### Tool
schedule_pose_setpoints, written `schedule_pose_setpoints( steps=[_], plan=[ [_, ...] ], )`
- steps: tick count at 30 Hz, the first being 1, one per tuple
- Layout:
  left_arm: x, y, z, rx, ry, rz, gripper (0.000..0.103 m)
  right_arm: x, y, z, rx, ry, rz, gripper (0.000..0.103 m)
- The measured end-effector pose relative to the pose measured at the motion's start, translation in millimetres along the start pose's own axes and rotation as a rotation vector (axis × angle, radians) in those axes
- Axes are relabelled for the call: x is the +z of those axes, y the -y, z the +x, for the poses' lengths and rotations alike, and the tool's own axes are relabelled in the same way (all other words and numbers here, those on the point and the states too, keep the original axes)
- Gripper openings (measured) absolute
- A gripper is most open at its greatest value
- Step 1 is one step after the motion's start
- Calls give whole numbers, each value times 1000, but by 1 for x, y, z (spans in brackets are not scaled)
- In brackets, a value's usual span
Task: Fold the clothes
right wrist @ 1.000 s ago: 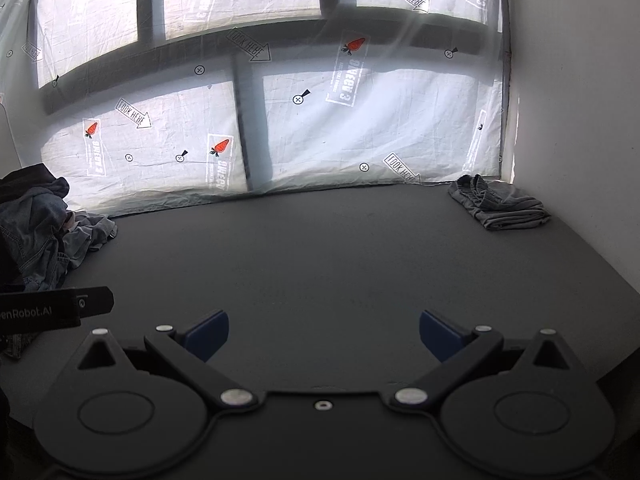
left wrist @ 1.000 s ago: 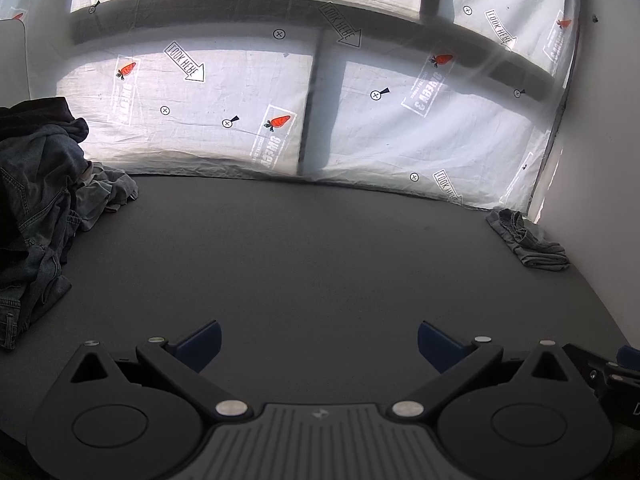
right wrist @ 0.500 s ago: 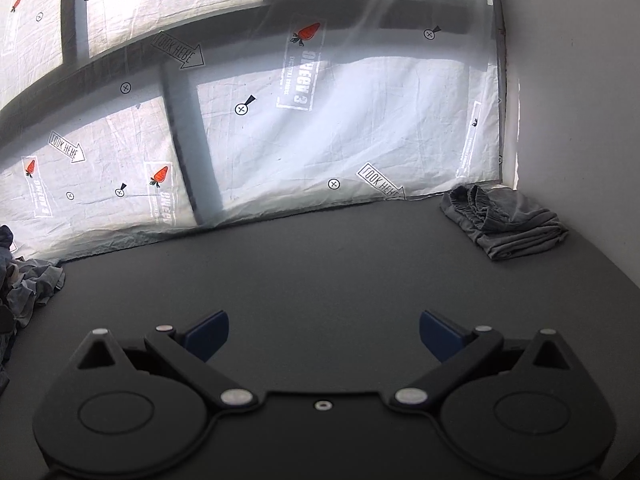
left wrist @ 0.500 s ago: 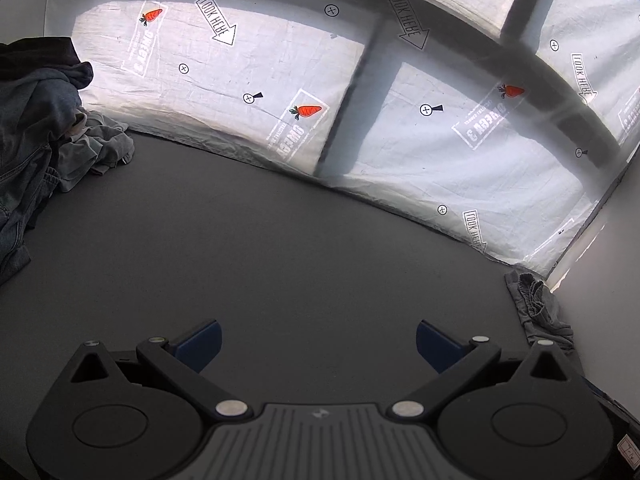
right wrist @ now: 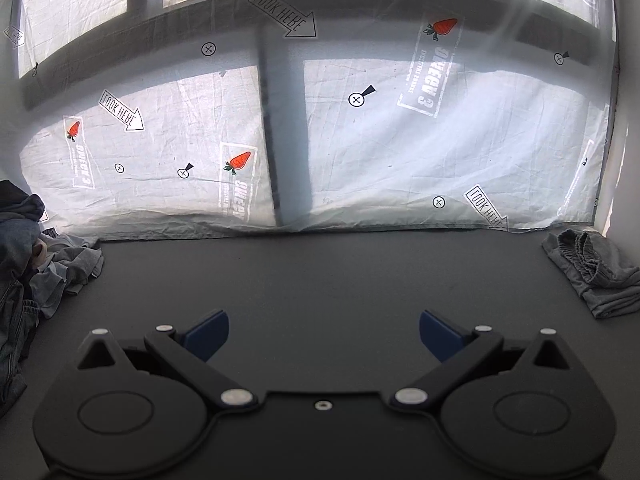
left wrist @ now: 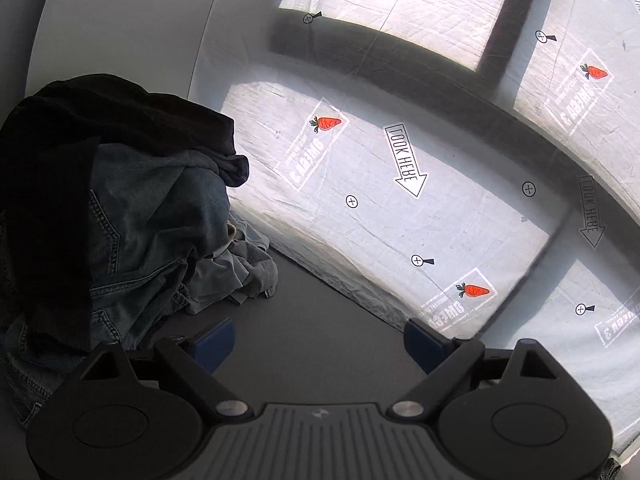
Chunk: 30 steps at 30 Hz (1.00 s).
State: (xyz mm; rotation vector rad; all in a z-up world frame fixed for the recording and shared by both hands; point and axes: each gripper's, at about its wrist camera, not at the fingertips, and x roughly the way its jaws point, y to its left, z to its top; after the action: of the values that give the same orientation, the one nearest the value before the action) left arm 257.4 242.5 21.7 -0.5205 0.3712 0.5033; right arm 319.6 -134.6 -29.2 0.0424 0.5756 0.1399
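Observation:
A heap of unfolded clothes [left wrist: 132,232] fills the left of the left wrist view: blue denim under a black garment, with a grey piece at its foot. My left gripper [left wrist: 318,344] hangs close beside the heap, its jaws closing with only bare table between them. The same heap [right wrist: 28,268] shows at the left edge of the right wrist view. A folded grey garment [right wrist: 596,276] lies at the far right by the wall. My right gripper [right wrist: 324,334] stands open over the dark table, holding nothing.
The dark grey table [right wrist: 320,280] runs back to a white printed sheet [right wrist: 400,140] hung over the windows. A white wall [right wrist: 628,120] closes the right side. A white panel [left wrist: 120,20] stands behind the heap.
The left gripper has swung left and rolled, so the clothes heap now looms close and its jaws stand a little narrower. The right gripper has shifted left; the heap is back in its view.

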Motion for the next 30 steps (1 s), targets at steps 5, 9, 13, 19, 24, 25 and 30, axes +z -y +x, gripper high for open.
schedule_pose_setpoints(
  steps=[5, 9, 13, 19, 24, 25, 30],
  plan=[
    [80, -82, 51, 156, 193, -187, 52, 9, -69, 20, 19, -19, -121, 103],
    [124, -135, 76, 267, 282, -315, 32, 10, -112, 47, 4, -88, -196, 103],
    [146, -172, 96, 353, 307, -427, 58, 13, -145, 63, 25, -114, -224, 103],
    [178, -194, 113, 301, 387, -450, 81, 10, -177, 76, 65, -147, -322, 103],
    [214, -175, 120, 341, 430, -345, 6, 9, -176, 84, 85, -166, -329, 103],
    [218, -162, 112, 344, 474, -301, 5, 11, -173, 83, 86, -159, -320, 103],
    [243, -60, 56, 146, 602, 5, 5, 16, -150, 77, 86, -113, -259, 103]
  ],
)
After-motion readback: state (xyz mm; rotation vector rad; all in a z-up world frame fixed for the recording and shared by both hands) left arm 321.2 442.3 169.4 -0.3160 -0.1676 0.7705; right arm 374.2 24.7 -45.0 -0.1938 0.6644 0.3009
